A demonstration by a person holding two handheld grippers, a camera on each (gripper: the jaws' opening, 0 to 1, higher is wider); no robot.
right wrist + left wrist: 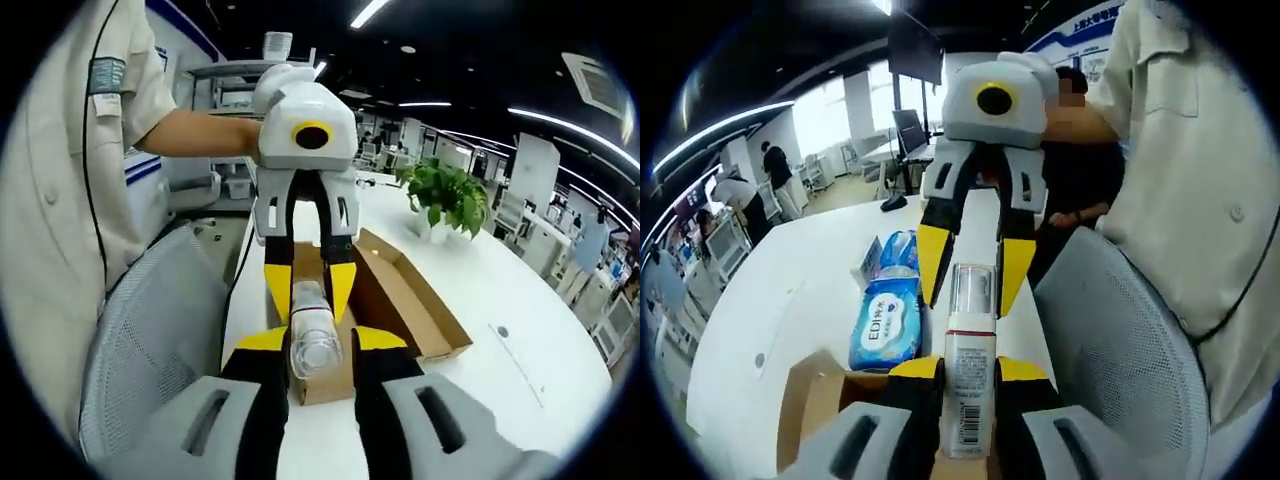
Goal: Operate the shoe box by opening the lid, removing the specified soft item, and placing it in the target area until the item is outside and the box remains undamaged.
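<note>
A clear plastic bottle with a white barcode label is held between both grippers, which face each other. My left gripper is shut on its labelled end, low in the left gripper view. My right gripper comes down from above and is shut on the clear end. In the right gripper view the right gripper clamps the bottle's round clear end, and the left gripper grips it from beyond. The open cardboard shoe box lies on the white table behind them, with its corner at lower left.
Two blue tissue packs lie on the white table past the box. A grey mesh chair stands at the table's edge, with a person in a beige shirt beside it. A potted plant sits further along the table.
</note>
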